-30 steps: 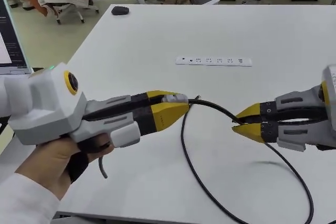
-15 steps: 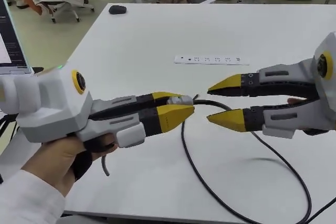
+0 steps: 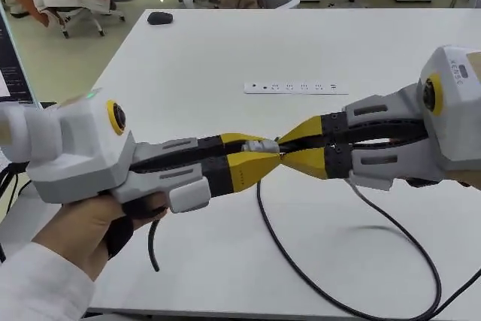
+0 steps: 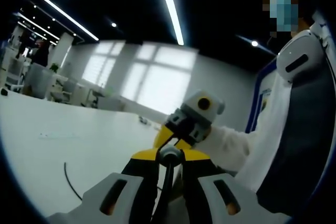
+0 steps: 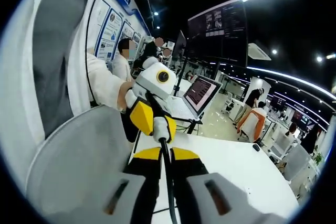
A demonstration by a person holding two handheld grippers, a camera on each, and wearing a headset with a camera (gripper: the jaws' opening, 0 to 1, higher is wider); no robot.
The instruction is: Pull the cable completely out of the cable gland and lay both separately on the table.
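Closed right claw (image 3: pixel 291 157) on cable (image 3: pixel 260 204) after standing open, tip to tip with left claw (image 3: pixel 272 157) clamping cable gland (image 3: pixel 261 144) at 9 o'clock. Regripped above worktop (image 3: pixel 225 58), likely for another pull; not yet separated.

The cable gland (image 3: pixel 260 144) was mostly covered by the yellow jaws of the left tool (image 3: pixel 272 154), and only its pale end stuck out. Where the right tool (image 3: pixel 287 152) pinched the cable (image 3: pixel 260 204), that stretch was hidden. The cable left the head view at the lower edge, and the right edge cut off the right tool's body. The sockets of the power strip (image 3: pixel 296 88) were too small to count.
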